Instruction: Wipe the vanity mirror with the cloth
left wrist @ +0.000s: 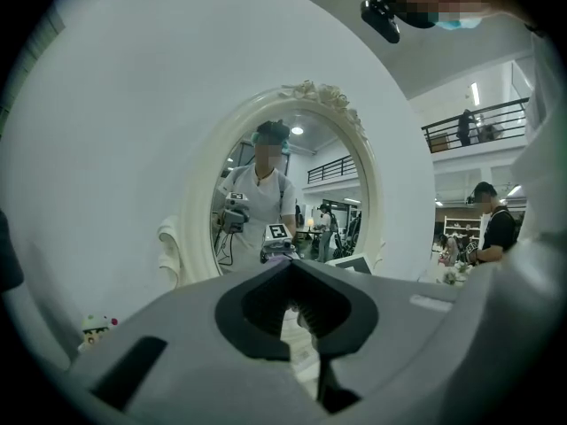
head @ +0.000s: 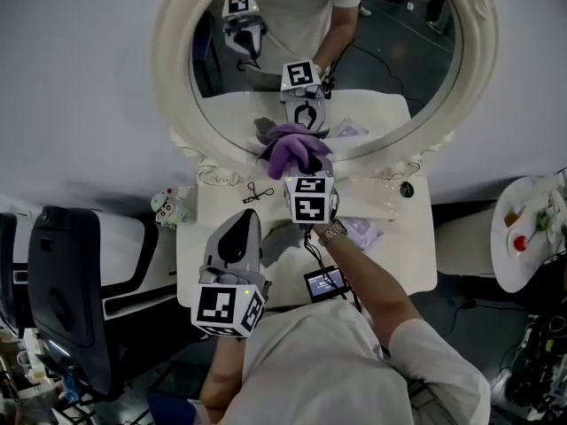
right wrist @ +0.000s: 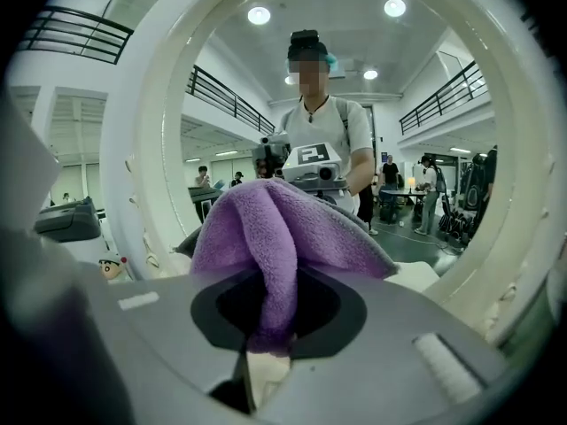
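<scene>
head view: the purple cloth is held at the vanity mirror's lower glass by the right hand-held gripper; the left hand-held gripper is held nearer. left gripper view: jaws narrow, nothing between. right gripper view: jaws clamped on the cloth.

The cloth, mid-frame in the right gripper view, is purple, deep-piled and fuzzy, a towel-like fabric with a thin grey edge. Below it the right gripper is matt grey plastic, and so is the left gripper. The vanity mirror has a cream, moulded, softly glossy frame around smooth, reflective glass. The table top looks smooth and pale.
</scene>
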